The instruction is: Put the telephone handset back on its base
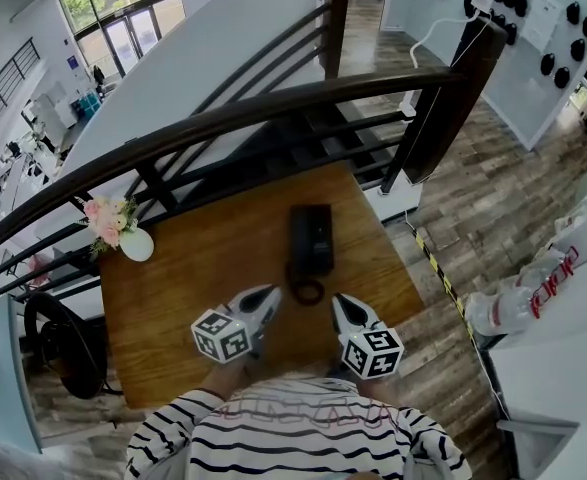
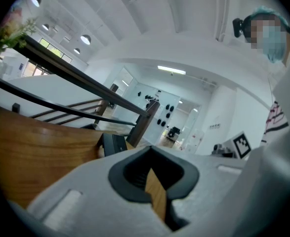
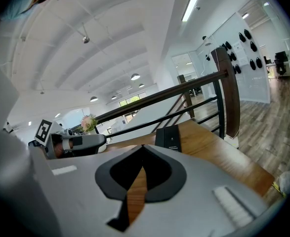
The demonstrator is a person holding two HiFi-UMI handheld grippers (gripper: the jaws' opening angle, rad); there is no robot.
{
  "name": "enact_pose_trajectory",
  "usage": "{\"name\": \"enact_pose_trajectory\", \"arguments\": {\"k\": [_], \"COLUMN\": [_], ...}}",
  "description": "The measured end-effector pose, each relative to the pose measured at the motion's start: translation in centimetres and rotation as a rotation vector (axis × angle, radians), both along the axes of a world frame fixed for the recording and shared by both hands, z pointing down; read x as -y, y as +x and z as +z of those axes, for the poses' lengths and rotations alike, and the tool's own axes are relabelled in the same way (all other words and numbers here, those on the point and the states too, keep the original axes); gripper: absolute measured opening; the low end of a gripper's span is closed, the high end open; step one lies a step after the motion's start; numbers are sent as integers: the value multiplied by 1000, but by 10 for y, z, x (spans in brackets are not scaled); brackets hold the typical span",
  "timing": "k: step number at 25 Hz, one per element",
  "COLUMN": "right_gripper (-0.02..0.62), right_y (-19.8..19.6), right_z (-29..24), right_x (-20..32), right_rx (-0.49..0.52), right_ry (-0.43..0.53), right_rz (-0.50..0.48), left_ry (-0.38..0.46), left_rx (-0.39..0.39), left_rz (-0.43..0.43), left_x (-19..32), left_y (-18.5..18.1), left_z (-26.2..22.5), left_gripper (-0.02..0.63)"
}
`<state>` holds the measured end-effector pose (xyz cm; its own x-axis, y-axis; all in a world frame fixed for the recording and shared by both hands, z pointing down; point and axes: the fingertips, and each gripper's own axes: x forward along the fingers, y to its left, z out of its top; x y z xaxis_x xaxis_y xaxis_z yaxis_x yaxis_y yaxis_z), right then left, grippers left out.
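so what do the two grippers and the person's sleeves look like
Both are alike: the left gripper and right gripper have pale grey, tapering jaws with a black lining. Each carries a white cube printed with black square markers. No cables show. The person wears a long-sleeved top with white and black stripes.

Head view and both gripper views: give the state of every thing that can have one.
left gripper: shut, empty, over the table.
right gripper: shut, empty, over the table.
telephone: lying flat, untouched; its handset looks seated on the base, not certain.
cord: looped at the telephone's near end.
vase: upright, holding flowers.
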<state>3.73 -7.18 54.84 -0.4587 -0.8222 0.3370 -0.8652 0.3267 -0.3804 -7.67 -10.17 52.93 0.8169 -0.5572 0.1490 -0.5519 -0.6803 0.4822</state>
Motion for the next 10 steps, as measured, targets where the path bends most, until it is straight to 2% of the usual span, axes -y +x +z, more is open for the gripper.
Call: {"name": "enact_pose_trajectory", "arguments": {"k": [10], "right_gripper": [0], "right_y": [0], "right_z": [-3], "right_x": [9], "right_rx": [-4], "right_ry": [0], "right_rz": [-5], "left_ry": [-10], "left_rx": [-7], "left_rz": [-11], "left_x": [6], "left_y": [-1], "left_z": [-1], "left_gripper": [2]}}
